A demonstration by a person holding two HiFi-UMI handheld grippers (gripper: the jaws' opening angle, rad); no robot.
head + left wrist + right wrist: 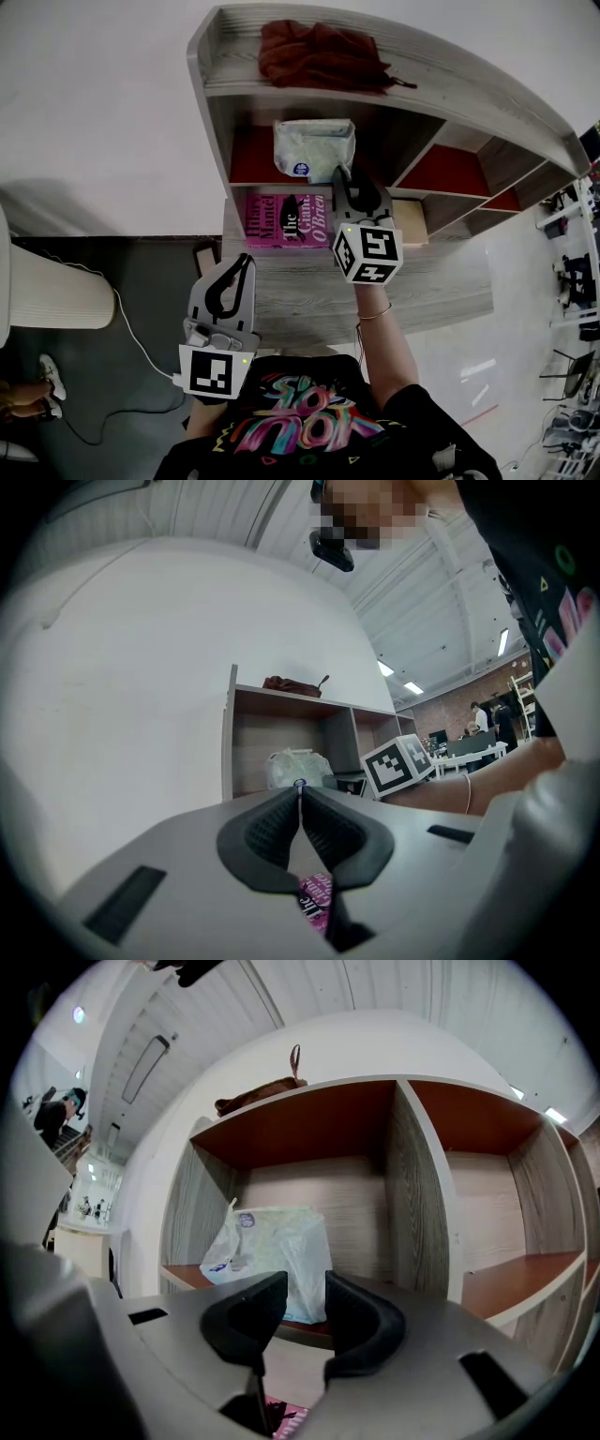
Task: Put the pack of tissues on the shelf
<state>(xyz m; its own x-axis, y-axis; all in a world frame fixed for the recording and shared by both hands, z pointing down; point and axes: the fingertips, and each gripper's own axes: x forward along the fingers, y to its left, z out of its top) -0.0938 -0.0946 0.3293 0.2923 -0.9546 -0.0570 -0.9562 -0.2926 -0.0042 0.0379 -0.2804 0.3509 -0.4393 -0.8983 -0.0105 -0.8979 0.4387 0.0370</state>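
So at the far left there's a white cord (pixel 131 333) trailing over the grey floor (pixel 141 272). Next is the left gripper (pixel 246 265), held low in front of the person and pointing at the table (pixel 422 291). Its fingers (pixel 281 822) are closed tip to tip with nothing between them. A bit further right a pink book (pixel 281 220) lies flat on the table, just in front of the shelf (pixel 217 112). The pack of tissues (pixel 314 148) is already standing in the shelf's leftmost compartment, on the reddish board and close to the left wall. It's a pale, crinkly plastic pack with a small blue mark on the front. A dark red cloth (pixel 319 54) is bunched up on top of the shelf, right above that compartment. The right gripper (pixel 349 178) sits level right at the front of the pack, near its lower right corner. Its fingers (pixel 361 1312) are spread apart, and the pack shows in the gap just past the tips, with neither pad pressing on it.
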